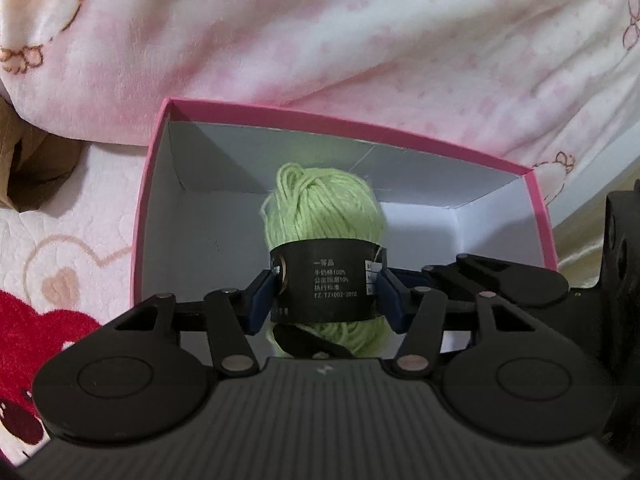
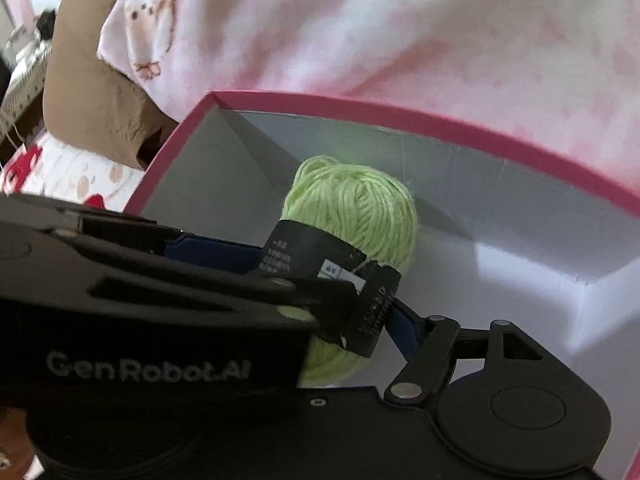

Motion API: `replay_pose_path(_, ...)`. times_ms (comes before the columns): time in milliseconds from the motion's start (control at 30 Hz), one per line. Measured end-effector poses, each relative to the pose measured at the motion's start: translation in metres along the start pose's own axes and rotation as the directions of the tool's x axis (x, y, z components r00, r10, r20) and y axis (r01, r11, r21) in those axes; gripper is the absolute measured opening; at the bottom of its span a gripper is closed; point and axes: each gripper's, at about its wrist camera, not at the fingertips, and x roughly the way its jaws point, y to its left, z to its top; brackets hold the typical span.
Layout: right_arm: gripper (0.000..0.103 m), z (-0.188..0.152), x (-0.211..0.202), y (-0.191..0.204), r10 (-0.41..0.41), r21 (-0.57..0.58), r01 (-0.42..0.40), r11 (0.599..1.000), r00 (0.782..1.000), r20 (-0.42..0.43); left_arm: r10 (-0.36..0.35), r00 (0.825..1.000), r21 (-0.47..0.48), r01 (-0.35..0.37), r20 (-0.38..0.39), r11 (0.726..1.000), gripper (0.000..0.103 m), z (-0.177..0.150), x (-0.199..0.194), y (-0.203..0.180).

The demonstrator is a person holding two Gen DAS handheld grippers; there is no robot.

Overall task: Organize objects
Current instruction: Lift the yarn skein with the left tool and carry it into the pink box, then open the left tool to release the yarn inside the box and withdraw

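- We see our left gripper (image 1: 326,294) clamping a skein of light green yarn (image 1: 320,204) by its black paper band (image 1: 326,280).
- The skein hangs over an open pink box (image 1: 536,208) with a white inside.
- A pink blanket (image 1: 320,32) lies behind the box.

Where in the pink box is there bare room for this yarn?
White floor left of the yarn, up to the box left wall, and right of it, toward the far right corner. Crowded only at the near edge, around the left gripper.
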Motion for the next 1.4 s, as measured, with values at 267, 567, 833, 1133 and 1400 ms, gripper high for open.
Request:
replay_pose_path(267,0.070,-0.016,-0.002,0.008,0.005,-0.046,-0.004,0.999,0.999,0.038,0.023,0.999,-0.003,-0.023,-0.039,1.000,0.051,-0.005,0.003,-0.002)
replay_pose_path(567,0.072,-0.009,0.005,0.008,-0.005,-0.002,0.005,1.000,0.999,0.046,0.066,0.998,-0.001,-0.066,-0.019,0.998,0.058,-0.006,0.010,-0.010)
replay_pose_path(833,0.079,-0.038,-0.053,0.013,-0.008,-0.069,0.018,0.997,0.990,0.144,0.160,0.987,0.071,-0.159,-0.002,0.985,0.068,-0.019,-0.017,-0.029)
replay_pose_path(1133,0.079,-0.092,-0.152,0.020,-0.004,-0.093,0.027,0.995,0.972,0.235,0.200,0.979,0.116,-0.202,0.029,0.972,0.084,-0.038,-0.093,-0.049)
replay_pose_path(1400,0.080,-0.136,-0.224,0.045,-0.014,-0.151,0.048,0.987,0.976,0.218,0.216,0.976,0.178,-0.215,0.009,0.960,0.089,-0.077,-0.158,-0.073)
